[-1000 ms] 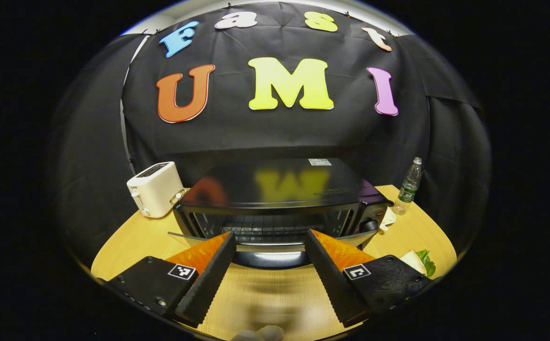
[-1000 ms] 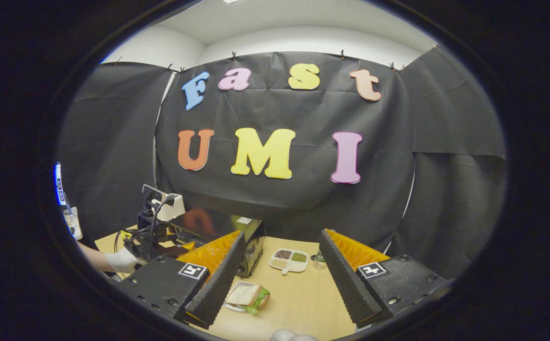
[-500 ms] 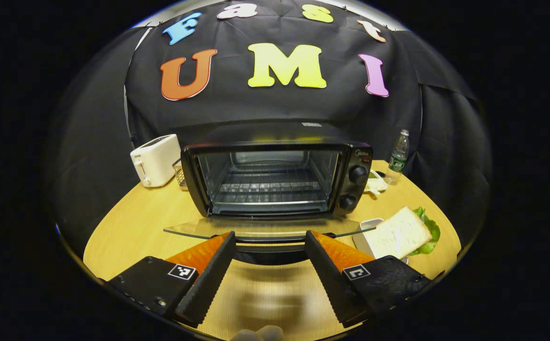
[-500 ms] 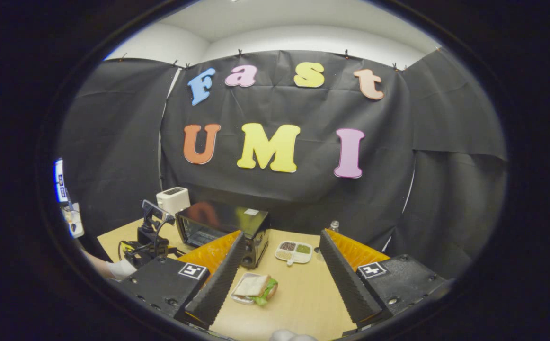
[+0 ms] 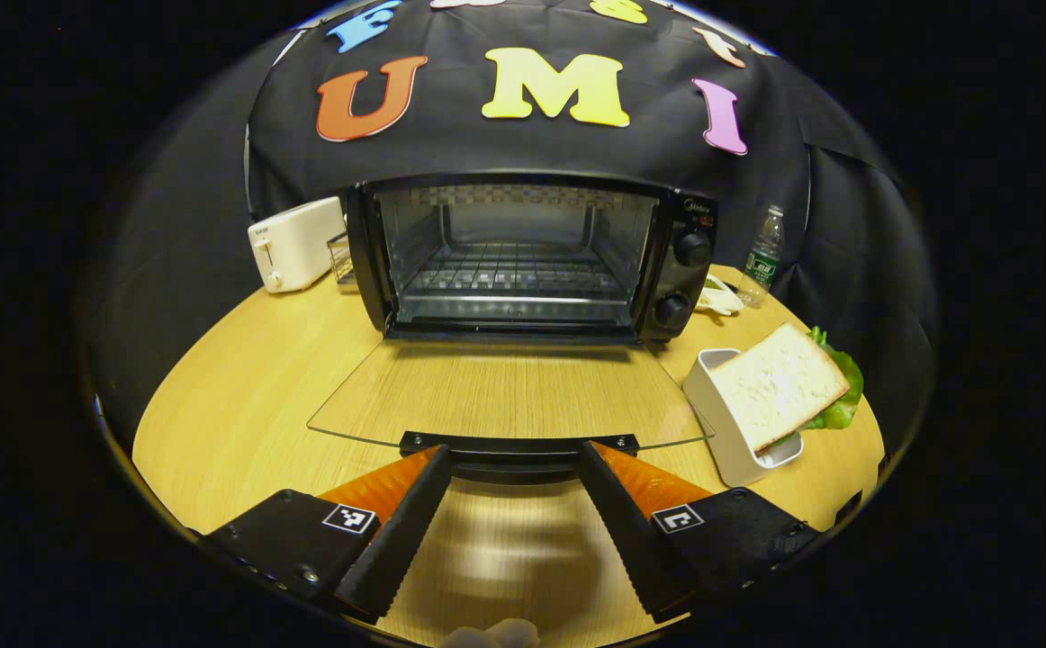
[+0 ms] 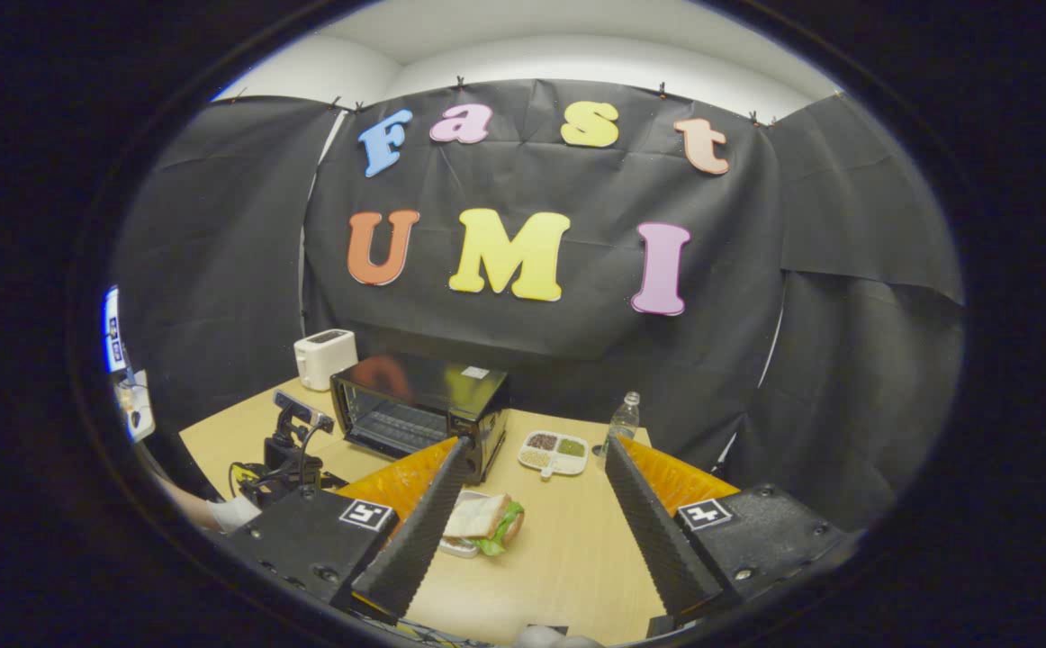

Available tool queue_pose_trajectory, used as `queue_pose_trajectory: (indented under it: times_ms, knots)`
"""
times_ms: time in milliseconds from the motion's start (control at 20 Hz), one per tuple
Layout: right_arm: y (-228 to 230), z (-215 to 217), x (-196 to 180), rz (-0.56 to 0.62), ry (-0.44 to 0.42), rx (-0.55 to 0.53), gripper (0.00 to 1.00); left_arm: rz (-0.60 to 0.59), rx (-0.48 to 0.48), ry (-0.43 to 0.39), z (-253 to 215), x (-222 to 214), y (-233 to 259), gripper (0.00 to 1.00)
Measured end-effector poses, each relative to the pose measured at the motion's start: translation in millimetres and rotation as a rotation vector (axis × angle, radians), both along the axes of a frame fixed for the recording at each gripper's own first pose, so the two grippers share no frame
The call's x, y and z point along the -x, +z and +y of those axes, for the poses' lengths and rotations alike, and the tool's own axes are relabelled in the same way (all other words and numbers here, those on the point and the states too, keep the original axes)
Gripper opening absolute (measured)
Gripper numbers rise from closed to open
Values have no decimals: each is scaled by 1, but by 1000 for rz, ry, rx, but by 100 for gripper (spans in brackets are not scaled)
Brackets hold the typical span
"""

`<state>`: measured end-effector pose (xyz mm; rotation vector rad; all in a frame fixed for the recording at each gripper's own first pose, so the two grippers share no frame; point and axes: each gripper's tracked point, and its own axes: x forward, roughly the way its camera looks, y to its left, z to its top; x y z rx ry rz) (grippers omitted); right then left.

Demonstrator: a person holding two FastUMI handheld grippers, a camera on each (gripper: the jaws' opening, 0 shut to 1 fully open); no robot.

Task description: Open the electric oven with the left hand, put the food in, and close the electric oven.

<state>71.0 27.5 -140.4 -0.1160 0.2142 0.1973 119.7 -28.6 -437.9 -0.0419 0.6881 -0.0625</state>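
The black electric oven stands open with its wire rack bare. Its glass door lies flat toward me, and the dark handle sits just ahead of my left gripper. That gripper is open, with a fingertip to each side of the handle's middle. The sandwich, white bread over lettuce, leans in a white tray right of the door. My right gripper hangs open and empty high above the sandwich. In the right gripper view a hand holds the left gripper before the oven.
A white toaster stands left of the oven. Right of the oven are a water bottle and a small divided dish of grains. The round wooden table ends close behind my left gripper.
The oven door has swung from partly open down to flat. My left gripper dropped and drew back with it. The right gripper stayed open, and its view shifted slightly.
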Motion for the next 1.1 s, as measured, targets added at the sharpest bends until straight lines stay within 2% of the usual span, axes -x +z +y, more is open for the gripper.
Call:
queue_pose_trajectory:
  times_ms: [50, 100, 150, 250, 300, 400, 450, 500, 600, 650, 700, 750, 850, 900, 1100]
  knots:
    - [-4, -1, 0, 5, -1, 2, 91, 17, 10, 9, 0, 2, -6, 95]
    - [-6, -2, -1, 13, -2, 5, 99, 23, 14, 12, -1, 2, -8, 95]
    - [-9, -3, -1, 17, -3, 5, 91, 13, 10, 10, -1, 2, -9, 95]
    - [-17, -4, -4, 35, -5, 3, 91, 13, -7, -4, 0, 5, -13, 96]
    - [-20, -4, -6, 44, -5, -3, 99, 13, -8, -4, -1, 6, -14, 96]
    - [-23, -3, -8, 58, -1, -19, 99, -3, -12, 3, 1, 5, -9, 97]
    - [-24, -4, -10, 59, 0, -25, 99, -23, -14, 4, 2, 2, -4, 96]
    - [-24, -4, -12, 60, -1, -24, 91, -40, -22, 7, 3, 3, 2, 96]
    - [-24, -8, -16, 55, 1, -22, 91, -84, -39, 16, 9, 3, 21, 96]
    - [-26, -9, -18, 58, 3, -23, 99, -108, -57, 18, 13, 3, 33, 96]
    - [-29, -9, -20, 64, 7, -23, 99, -133, -73, 16, 16, 3, 45, 96]
    - [-33, -10, -22, 72, 9, -24, 91, -159, -80, 16, 18, 4, 59, 96]
    - [-42, -9, -25, 87, 18, -30, 91, -204, -71, 20, 17, 9, 88, 96]
    - [-47, -8, -27, 99, 21, -31, 99, -230, -66, 21, 16, 13, 104, 96]
    - [-83, 1, -32, 165, 52, -42, 99, -328, -35, 18, 12, 26, 167, 96]
